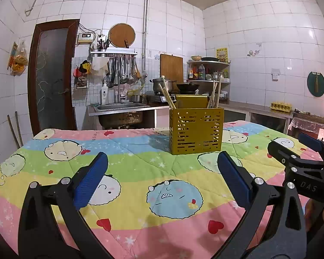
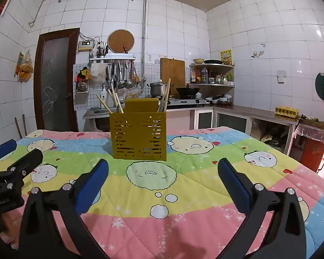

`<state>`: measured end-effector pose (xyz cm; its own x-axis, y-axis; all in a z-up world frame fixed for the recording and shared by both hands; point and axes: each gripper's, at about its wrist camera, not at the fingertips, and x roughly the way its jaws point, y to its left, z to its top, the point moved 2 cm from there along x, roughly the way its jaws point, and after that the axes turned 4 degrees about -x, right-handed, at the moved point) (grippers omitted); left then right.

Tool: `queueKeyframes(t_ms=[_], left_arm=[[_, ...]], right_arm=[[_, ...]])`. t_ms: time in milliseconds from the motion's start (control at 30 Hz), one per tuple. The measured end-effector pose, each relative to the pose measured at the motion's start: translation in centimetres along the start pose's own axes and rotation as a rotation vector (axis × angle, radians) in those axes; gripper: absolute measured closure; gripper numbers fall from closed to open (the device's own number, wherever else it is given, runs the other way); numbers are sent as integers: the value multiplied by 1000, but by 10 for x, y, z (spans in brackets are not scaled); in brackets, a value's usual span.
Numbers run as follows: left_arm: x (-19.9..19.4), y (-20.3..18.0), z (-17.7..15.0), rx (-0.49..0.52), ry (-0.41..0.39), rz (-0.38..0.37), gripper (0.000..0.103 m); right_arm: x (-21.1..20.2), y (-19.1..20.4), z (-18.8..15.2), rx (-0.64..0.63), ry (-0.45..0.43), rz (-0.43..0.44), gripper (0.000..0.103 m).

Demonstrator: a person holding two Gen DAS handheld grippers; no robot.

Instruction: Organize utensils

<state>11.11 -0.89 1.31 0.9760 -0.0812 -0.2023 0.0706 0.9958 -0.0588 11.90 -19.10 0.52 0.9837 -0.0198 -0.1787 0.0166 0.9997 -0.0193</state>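
while both grippers gape, one holder; chopsticks uncountable

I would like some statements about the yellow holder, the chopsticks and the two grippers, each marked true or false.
1. The yellow holder stands upright on the quilt. True.
2. The left gripper grips a chopstick. False: it is open and holds nothing.
3. Chopsticks stick out of the holder's top. True.
4. The right gripper is shut. False: its jaws are wide apart.
5. Loose chopsticks lie on the quilt. False: none are seen there.
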Motion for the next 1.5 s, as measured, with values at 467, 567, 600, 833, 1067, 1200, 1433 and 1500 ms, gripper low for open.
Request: queueKeyframes(t_ms=[467, 567, 600, 833, 1067, 1200, 1433, 1500], left_arm=[[1, 0, 0, -4, 4, -3, 5], [1, 1, -1, -7, 7, -9, 5], [1, 1, -1, -8, 8, -10, 5], [1, 1, -1, -8, 8, -10, 5], [1, 1, -1, -9, 7, -9, 5], [1, 0, -2, -12, 8, -9, 5], [0, -1, -2, -10, 3, -10, 5], [0, -2, -3, -10, 1, -9, 5]], right_arm=[[-1, 0, -1, 4, -1, -3, 4], [-2, 0, -1, 6, -2, -4, 4], [-2, 0, -1, 6, -2, -5, 4], [-3, 0, -1, 5, -3, -7, 4], [-3, -1, -1, 7, -4, -8, 4], [-2, -2, -1, 4, -1, -10, 4], [-2, -2, 0, 5, -4, -10, 4], [-2, -2, 0, 6, -5, -11, 4]])
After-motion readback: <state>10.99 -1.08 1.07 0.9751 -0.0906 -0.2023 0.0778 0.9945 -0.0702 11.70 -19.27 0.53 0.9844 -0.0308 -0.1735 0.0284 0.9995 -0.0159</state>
